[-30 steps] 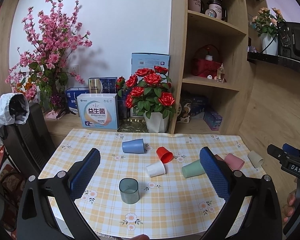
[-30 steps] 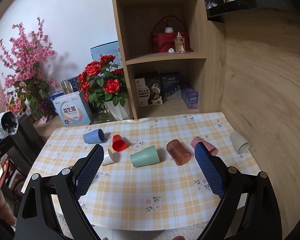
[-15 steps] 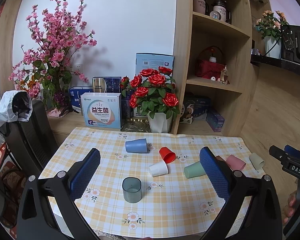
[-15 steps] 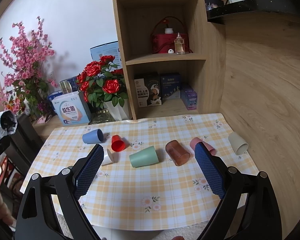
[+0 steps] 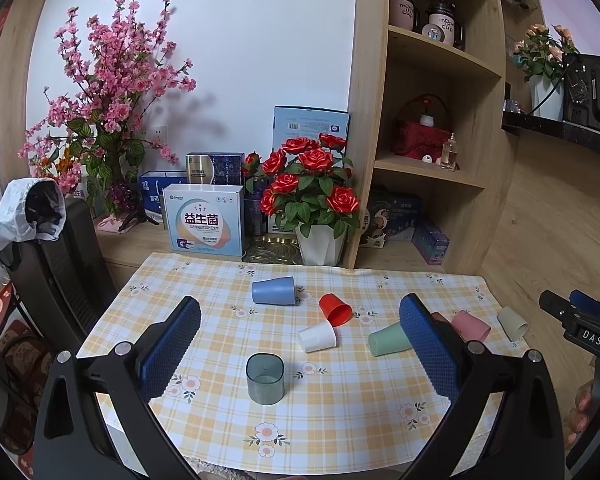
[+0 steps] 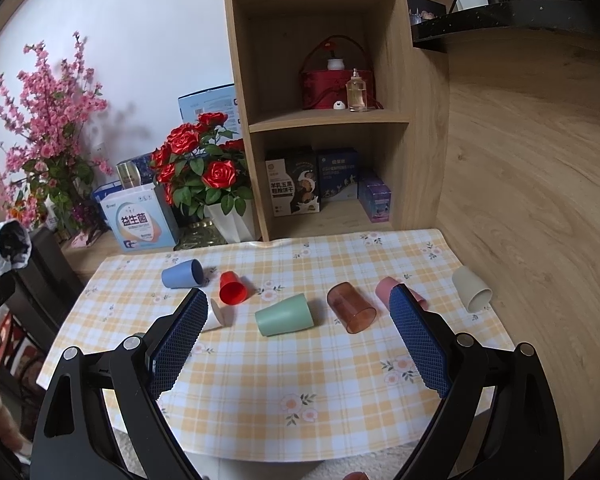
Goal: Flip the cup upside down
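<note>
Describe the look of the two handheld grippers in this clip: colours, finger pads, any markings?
Both the left gripper and the right gripper share one design: glossy black angular frames with silver pivot bolts and long blue pads with a fine knurled texture. The left wrist view shows white "DAS" lettering on the right gripper's black body. No cables visible.

On the table (image 5: 340,432) one cup (image 5: 265,378) stands apart at the front. Behind it seven cups lie on their sides in a loose row: one (image 5: 273,290) far back left, then two (image 5: 335,309) (image 5: 318,337) touching, another (image 6: 284,315) near the middle, one (image 6: 351,307) right of it, and two (image 5: 470,324) (image 6: 471,289) toward the right edge. A flower pot (image 5: 320,242) and a box (image 5: 203,219) stand behind the table, shelves (image 6: 324,120) to the pot's right.
</note>
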A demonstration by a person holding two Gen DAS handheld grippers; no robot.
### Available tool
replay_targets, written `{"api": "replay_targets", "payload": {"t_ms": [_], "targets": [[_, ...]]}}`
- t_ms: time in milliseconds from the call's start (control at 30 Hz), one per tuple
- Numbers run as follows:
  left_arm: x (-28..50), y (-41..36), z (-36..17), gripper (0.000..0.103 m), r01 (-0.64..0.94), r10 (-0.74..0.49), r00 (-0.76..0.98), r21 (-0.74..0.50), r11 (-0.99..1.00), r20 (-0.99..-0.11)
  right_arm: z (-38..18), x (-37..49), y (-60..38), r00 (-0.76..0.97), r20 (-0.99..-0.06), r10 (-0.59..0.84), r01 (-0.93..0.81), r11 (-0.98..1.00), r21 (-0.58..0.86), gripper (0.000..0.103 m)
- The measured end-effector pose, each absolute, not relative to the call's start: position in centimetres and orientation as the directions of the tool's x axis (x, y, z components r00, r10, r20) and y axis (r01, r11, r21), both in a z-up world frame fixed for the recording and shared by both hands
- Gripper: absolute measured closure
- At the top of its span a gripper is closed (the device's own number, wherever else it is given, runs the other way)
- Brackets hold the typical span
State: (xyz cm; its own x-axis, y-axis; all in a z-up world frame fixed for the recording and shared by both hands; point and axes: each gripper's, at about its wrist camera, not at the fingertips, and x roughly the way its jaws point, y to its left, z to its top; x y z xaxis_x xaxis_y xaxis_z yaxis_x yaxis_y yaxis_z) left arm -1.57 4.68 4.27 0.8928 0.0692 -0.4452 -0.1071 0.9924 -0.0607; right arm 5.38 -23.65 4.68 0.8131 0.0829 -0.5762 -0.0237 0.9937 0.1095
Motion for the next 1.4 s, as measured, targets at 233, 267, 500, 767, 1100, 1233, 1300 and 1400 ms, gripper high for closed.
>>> {"api": "replay_targets", "payload": {"t_ms": [233,267,500,767,1100,1233,1300,1400], "targets": [[-1.68,4.5,4.21,0.006,-0.097,0.06,0.892,-0.059,0.994,-0.448,5.09,5.05,-23.66,0.824,-0.563,0.065,-0.015,0.996,0.093,0.014],[-1.68,4.48,4.21,0.006,-0.095,0.059,0.892,-0.059,0.994,-0.449,5.15,4.98,-23.59,0.825,-0.561,0.063,-0.015,0.996,0.09,0.014],[-1.56,4.3,4.12,0.006,-0.085,0.051,0.888,-0.054,0.995,-0.456,5.52,4.68,-23.42,0.835,-0.549,0.045,-0.01,0.998,0.066,0.014],[-1.48,4.36,3.95,0.006,-0.078,0.044,0.885,-0.055,0.995,-0.464,5.59,4.63,-23.37,0.837,-0.546,0.035,-0.006,0.998,0.055,0.014],[-1.32,4.41,3.67,0.006,-0.071,0.035,0.88,-0.058,0.996,-0.473,5.46,4.69,-23.45,0.838,-0.545,0.031,-0.004,0.999,0.052,0.014],[-1.29,4.24,3.54,0.006,-0.063,0.029,0.879,-0.056,0.996,-0.476,5.41,4.71,-23.46,0.837,-0.546,0.033,-0.006,0.999,0.051,0.014],[-1.31,4.18,3.58,0.006,-0.067,0.033,0.88,-0.054,0.996,-0.473,5.41,4.7,-23.41,0.837,-0.546,0.033,-0.006,0.999,0.051,0.014],[-1.32,4.16,3.58,0.006,-0.072,0.039,0.882,-0.051,0.996,-0.469,5.36,4.72,-23.48,0.836,-0.547,0.033,-0.006,0.999,0.051,0.014]]}}
